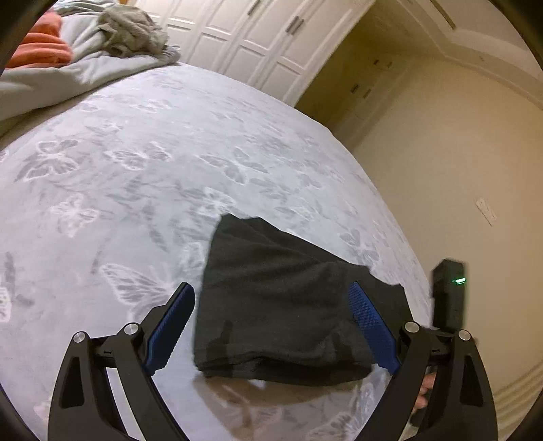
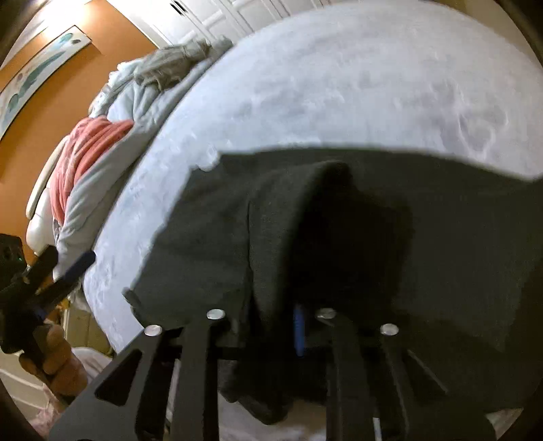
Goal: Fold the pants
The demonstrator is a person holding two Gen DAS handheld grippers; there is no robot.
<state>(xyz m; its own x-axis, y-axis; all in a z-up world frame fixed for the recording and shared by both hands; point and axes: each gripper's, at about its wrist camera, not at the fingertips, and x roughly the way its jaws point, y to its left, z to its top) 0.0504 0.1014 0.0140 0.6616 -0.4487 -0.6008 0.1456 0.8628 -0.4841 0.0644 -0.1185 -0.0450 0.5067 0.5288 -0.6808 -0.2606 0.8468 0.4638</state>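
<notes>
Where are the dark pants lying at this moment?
The dark pants lie folded near the bed's front edge, between the open left gripper's fingers in the left wrist view.

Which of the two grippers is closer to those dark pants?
Right. The right gripper is shut on the dark pants, pinching a fold; the left gripper hangs open just above them, not touching.

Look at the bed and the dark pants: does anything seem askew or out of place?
Yes. The pants lie folded but uneven, their layered edges not lined up, near the edge of the bed. A crumpled grey garment sits on the heaped bedding at the far end.
</notes>
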